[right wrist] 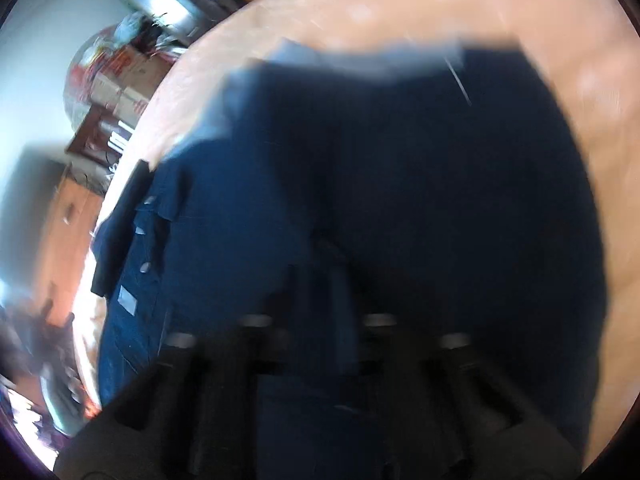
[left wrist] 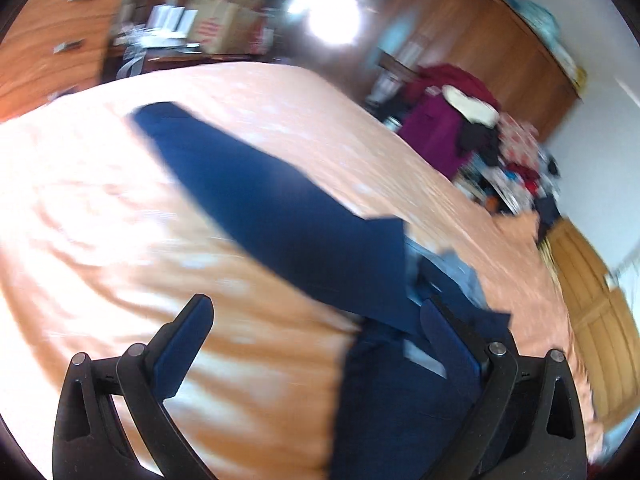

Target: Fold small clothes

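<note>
A navy garment [left wrist: 280,200] lies on the orange bedspread [left wrist: 100,208], running from the far left down to the near right, where it bunches with a pale inner lining showing. My left gripper [left wrist: 316,304] stands open just above it. Its right finger [left wrist: 448,340] is against the cloth and its left finger [left wrist: 188,340] hangs over bare bedspread. In the blurred right wrist view the navy garment [right wrist: 440,200] fills most of the picture. My right gripper [right wrist: 316,280] has its jaws close together, with a fold of that cloth between them.
A heap of red, purple and dark clothes [left wrist: 460,120] sits beyond the bed's far right edge. A wooden wardrobe [left wrist: 492,40] stands behind the heap. Cardboard boxes [left wrist: 224,20] and a wooden chest of drawers [left wrist: 48,52] stand at the far left.
</note>
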The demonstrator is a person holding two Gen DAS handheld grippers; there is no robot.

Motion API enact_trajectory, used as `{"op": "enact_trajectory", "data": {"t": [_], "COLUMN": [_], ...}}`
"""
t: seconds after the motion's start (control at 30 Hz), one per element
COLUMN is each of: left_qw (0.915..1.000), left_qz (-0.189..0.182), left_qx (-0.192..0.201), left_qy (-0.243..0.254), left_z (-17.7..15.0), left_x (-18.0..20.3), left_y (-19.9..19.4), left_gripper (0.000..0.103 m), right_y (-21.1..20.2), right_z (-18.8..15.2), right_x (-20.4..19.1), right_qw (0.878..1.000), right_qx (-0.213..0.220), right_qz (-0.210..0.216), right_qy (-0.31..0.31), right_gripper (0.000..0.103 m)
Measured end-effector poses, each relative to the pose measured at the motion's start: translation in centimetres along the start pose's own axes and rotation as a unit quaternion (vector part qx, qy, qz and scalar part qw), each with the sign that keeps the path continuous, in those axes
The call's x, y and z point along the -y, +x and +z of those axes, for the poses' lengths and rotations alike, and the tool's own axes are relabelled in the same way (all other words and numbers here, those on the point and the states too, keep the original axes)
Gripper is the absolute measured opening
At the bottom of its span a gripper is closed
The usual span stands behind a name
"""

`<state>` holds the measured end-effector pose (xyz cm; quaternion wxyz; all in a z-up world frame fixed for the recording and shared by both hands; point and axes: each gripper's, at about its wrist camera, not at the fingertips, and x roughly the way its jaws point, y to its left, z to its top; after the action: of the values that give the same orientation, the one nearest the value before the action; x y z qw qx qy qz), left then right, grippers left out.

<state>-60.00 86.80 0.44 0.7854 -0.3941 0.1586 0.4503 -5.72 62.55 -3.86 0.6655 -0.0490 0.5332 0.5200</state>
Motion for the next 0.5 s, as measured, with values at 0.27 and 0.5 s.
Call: {"op": "enact_trajectory", "data": {"t": [0.27,0.5], "left_qw": [0.9957,0.9906], "left_qz": [0.041,0.034], "left_qx": [0.032,0.049], "left_qy": [-0.077,-0.123], "left_z": [3.8,3.3], "left_x": [-8.9,-13.8], "left_y": [-1.2,-0.5], "left_gripper": [0.103,0.103], "right_y": [4.0,14.9], "right_z": [4.0,0.7], "right_x": [-21.4,-40.7], "right_qw": [0.982,0.939], "right_qx": [0.017,-0.063], "right_qz": [0.066,0.121], "right_qy": [-0.177,-0.315], "right_gripper": [0.075,0.068]}}
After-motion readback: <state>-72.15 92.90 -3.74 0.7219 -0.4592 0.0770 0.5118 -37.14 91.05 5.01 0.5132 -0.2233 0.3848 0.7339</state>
